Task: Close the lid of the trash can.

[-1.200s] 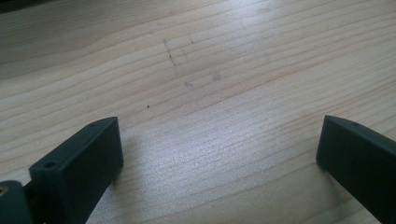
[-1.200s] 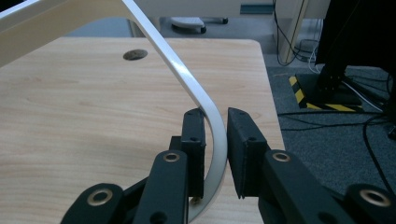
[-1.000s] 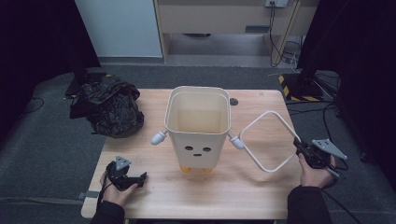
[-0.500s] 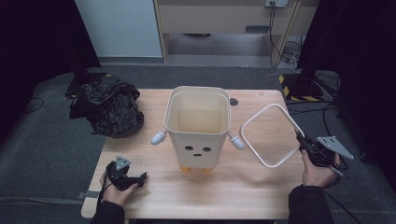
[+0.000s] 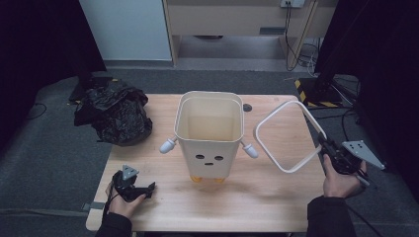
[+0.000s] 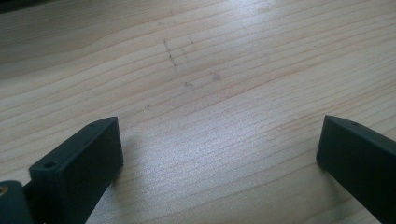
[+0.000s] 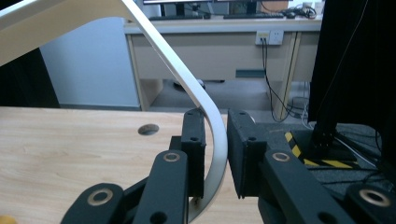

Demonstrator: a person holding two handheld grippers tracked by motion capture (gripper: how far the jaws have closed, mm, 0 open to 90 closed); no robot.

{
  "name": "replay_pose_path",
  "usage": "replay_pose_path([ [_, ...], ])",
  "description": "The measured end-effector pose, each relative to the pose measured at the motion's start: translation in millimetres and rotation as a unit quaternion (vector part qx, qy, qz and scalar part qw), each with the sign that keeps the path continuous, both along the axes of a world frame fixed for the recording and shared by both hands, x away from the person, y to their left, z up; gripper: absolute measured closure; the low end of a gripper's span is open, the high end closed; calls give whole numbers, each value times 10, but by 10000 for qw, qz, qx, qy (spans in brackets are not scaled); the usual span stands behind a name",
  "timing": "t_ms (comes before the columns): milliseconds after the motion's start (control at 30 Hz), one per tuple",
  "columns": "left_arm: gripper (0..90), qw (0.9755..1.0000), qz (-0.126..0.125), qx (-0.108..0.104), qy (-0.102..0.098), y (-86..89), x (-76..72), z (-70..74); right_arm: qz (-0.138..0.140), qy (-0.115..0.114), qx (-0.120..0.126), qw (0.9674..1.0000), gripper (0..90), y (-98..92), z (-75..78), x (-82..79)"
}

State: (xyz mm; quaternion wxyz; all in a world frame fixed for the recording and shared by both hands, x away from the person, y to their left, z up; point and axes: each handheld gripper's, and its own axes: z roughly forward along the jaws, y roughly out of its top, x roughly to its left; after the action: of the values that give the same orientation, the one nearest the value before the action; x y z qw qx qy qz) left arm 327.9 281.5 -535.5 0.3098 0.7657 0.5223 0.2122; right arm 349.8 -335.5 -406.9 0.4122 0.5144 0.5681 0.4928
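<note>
My right gripper (image 5: 327, 147) is clamped on one corner of the white rim frame (image 5: 289, 136), jaws nearly closed on the thin band, frame tilted up off the table (image 5: 163, 207). Corner hold leaves the loop free to drop over the bin. The cream bin (image 5: 210, 133) stands mid-table, at about 9 o'clock from the frame. Black bag (image 5: 114, 114) sits at the bin's 9 o'clock, unused so far. My left gripper (image 5: 148, 189) rests on the wood at 7 o'clock, jaws wide, holding nothing.

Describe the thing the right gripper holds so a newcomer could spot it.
On the wooden table stands a cream bin with a face. To its right, the right gripper holds a thin white frame up off the table: a rounded square loop, open in the middle, unlike anything else there.
</note>
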Motion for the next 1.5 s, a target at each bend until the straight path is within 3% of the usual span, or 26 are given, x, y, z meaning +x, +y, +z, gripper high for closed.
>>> replay_pose_path([
  [533,0,10000,2,1,-1,0,0,0,184,-492,65,9986,782,60,307,-118],
  [1500,0,10000,-54,-4,1,0,16,0,639,-734,275,9949,791,121,495,-169],
])
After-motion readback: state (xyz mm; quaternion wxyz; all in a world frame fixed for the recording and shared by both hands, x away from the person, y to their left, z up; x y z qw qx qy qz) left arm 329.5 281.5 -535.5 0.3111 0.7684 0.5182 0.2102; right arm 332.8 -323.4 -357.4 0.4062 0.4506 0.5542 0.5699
